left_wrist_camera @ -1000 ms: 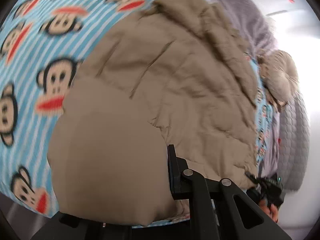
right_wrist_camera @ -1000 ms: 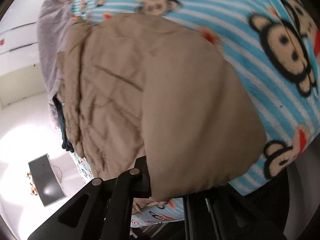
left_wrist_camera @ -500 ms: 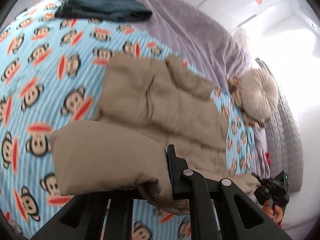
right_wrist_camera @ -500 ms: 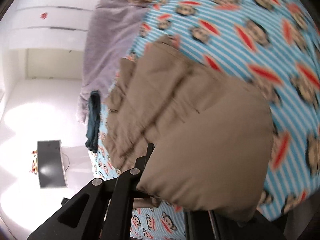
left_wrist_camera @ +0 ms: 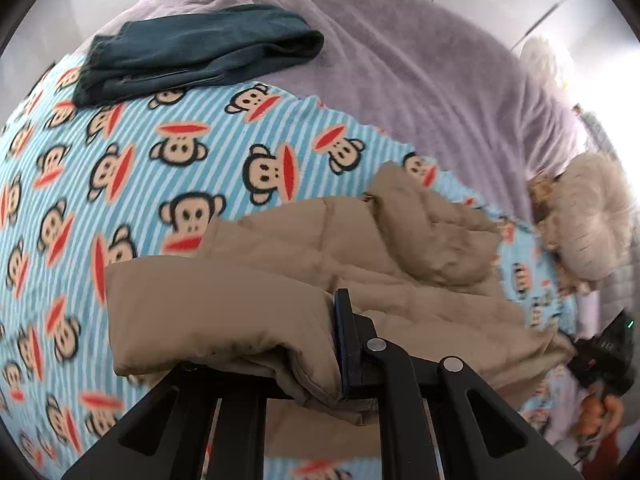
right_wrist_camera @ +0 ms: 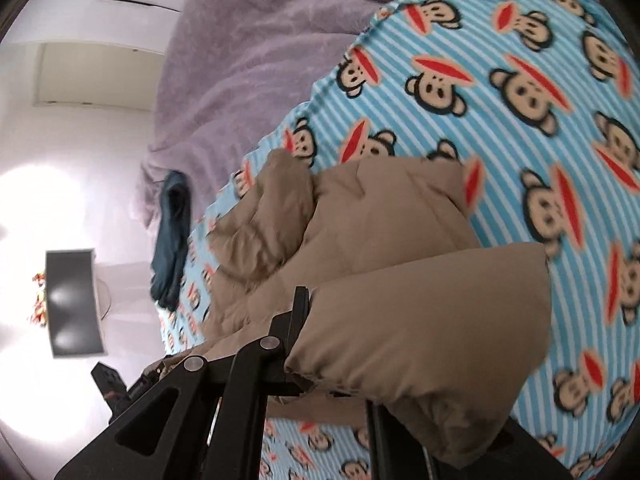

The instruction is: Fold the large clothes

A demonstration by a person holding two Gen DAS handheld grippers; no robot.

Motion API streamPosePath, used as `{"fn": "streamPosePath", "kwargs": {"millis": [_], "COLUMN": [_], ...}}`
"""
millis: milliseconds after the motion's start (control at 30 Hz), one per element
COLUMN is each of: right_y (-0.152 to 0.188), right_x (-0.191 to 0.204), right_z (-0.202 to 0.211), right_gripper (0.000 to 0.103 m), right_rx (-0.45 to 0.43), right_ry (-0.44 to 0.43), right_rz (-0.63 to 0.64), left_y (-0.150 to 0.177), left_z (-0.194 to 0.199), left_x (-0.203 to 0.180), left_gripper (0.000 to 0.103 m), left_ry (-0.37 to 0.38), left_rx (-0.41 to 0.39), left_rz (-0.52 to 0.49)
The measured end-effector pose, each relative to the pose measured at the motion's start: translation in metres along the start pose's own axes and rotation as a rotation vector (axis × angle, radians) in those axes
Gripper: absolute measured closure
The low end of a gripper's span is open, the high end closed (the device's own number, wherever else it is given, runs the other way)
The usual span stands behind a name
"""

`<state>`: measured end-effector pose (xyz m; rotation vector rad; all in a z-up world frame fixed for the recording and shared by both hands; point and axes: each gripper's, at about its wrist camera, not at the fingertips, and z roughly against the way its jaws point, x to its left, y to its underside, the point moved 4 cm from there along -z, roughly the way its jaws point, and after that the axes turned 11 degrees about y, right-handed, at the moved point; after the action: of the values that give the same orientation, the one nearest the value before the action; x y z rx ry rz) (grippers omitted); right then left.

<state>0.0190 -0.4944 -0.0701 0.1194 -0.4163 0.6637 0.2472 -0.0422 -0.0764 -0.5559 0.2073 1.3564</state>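
Observation:
A tan padded jacket [left_wrist_camera: 360,256] lies on a blue striped monkey-print blanket [left_wrist_camera: 120,168]. My left gripper [left_wrist_camera: 276,364] is shut on one corner of the jacket and holds it lifted off the blanket. My right gripper [right_wrist_camera: 336,360] is shut on another corner of the jacket [right_wrist_camera: 420,320], also lifted. The cloth hides one finger of each gripper. The right gripper shows at the right edge of the left wrist view [left_wrist_camera: 600,356].
A folded dark teal garment [left_wrist_camera: 192,52] lies at the far edge of the blanket, also in the right wrist view [right_wrist_camera: 172,240]. A lilac fleece blanket [left_wrist_camera: 420,80] covers the bed behind. A fluffy cream cushion [left_wrist_camera: 588,216] sits at right. A grey box [right_wrist_camera: 72,304] stands on the floor.
Both grippers have risen and pulled back with the jacket's corners; the jacket now fills less of each view and the teal garment has come into sight.

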Motion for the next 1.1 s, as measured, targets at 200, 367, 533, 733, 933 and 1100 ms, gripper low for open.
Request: {"fn": "streamPosePath", "kwargs": {"millis": [200, 367, 533, 733, 933, 1100], "right_y": [-0.028, -0.039, -0.045, -0.04, -0.01, 0.014], "right_x": [-0.004, -0.016, -0.016, -0.002, 0.016, 0.044], "right_z": [-0.064, -0.103, -0.112, -0.07, -0.045, -0.079], "right_gripper": [0.096, 0.095, 0.09, 0.026, 0.072, 0.08], "right_rx": [0.011, 0.011, 0.013, -0.084, -0.128, -0.07], "right_ry": [0.126, 0.114, 0.097, 0.063, 0.076, 0.122], "right_rz": [0.014, -0.011, -0.004, 0.094, 0.237, 0.437], "left_y": [-0.01, -0.015, -0.015, -0.007, -0.007, 0.004], "left_z": [-0.067, -0.093, -0.092, -0.042, -0.035, -0.072], "left_x": [0.012, 0.022, 0.019, 0.008, -0.003, -0.033], "left_gripper": [0.088, 0.085, 0.076, 0.012, 0.04, 0.063], "left_ry": [-0.099, -0.091, -0.081, -0.052, -0.058, 0.001], "left_rx": [0.037, 0.029, 0.015, -0.114, -0.129, -0.039], "left_rz": [-0.073, -0.067, -0.117, -0.159, -0.222, -0.319]}}
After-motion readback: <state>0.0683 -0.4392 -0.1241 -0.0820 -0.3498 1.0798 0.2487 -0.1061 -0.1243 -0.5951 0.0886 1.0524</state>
